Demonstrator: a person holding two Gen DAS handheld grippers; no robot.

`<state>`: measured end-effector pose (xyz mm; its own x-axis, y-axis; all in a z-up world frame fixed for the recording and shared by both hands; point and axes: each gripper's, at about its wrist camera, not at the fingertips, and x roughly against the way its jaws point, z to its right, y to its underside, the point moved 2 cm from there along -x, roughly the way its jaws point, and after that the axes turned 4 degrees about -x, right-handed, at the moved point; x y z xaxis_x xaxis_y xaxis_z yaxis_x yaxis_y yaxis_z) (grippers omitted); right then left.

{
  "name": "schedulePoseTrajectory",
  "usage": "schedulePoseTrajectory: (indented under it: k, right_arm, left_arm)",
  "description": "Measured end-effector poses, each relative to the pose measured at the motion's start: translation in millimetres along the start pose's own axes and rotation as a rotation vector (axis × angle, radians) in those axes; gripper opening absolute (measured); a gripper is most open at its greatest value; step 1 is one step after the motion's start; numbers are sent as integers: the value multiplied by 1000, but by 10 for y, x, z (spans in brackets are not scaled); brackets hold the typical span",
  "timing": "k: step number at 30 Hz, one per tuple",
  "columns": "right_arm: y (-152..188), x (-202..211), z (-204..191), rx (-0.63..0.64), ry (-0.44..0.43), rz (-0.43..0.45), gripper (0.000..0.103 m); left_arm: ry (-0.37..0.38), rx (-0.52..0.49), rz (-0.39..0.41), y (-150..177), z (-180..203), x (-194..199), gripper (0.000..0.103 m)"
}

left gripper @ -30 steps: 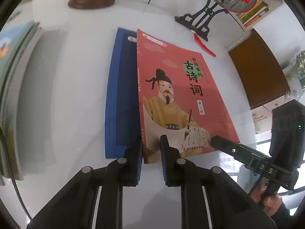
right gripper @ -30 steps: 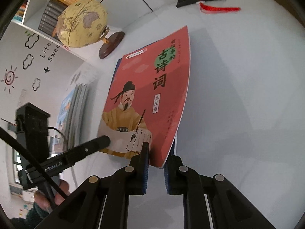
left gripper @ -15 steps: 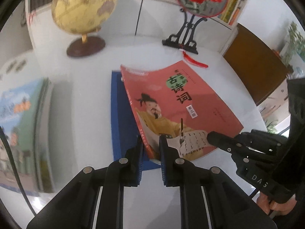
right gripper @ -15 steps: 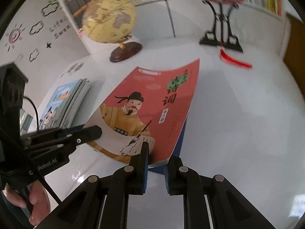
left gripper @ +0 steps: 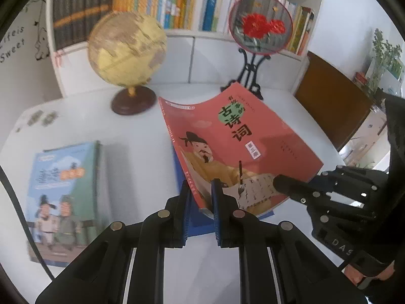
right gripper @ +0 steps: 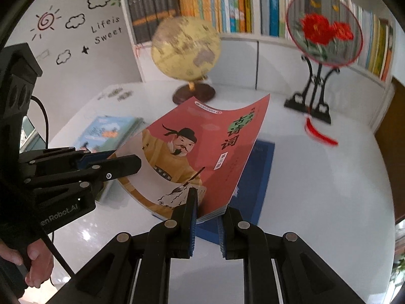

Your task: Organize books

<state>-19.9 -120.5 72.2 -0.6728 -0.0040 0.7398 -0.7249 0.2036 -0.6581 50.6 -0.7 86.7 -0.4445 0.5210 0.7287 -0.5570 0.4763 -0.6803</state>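
Note:
A red book (left gripper: 240, 147) with a robed poet on its cover hangs tilted above the white table (left gripper: 136, 136), its far edge lowest. My left gripper (left gripper: 201, 187) is shut on its near corner by the spine. My right gripper (right gripper: 210, 202) is shut on the other near corner. Each view also shows the opposite tool: the right gripper (left gripper: 281, 183) and the left gripper (right gripper: 124, 158). The red book (right gripper: 202, 152) bends slightly. A blue book (right gripper: 258, 177) lies flat on the table under it, and a strip of the blue book (left gripper: 200, 221) shows between my left fingers.
A stack of books with a light-blue cover (left gripper: 65, 190) lies at the table's left. At the back stand a globe (left gripper: 126, 53) and a round fan ornament (left gripper: 260, 22) on a black stand, before a full bookshelf (left gripper: 177, 0). A brown cabinet (left gripper: 329, 101) stands right.
Both grippers have risen with the red book, lifting its near edge off the blue book. The views have tipped up, so the globe, fan and shelf now show.

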Motion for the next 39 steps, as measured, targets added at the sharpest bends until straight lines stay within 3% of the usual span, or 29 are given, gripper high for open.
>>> schedulePoseTrajectory:
  k: [11,23,28,39]
  right_arm:
    - [-330,86,-931,86,-83,99,14]
    - [-317,-512,-2040,127,-186,51,14]
    - [-261,-738,-2250,123,-182,18,14]
    - [-173,-1079,-2311,87,-144,-47,15]
  left_arm:
    - [-121,68,55,126,-844,645,13]
    - [-194,150,1,575,-1854,754,13]
    - [-185,165,-26,704,-2071,656,13]
    - [-136,197,-77,927,-2260,450,13]
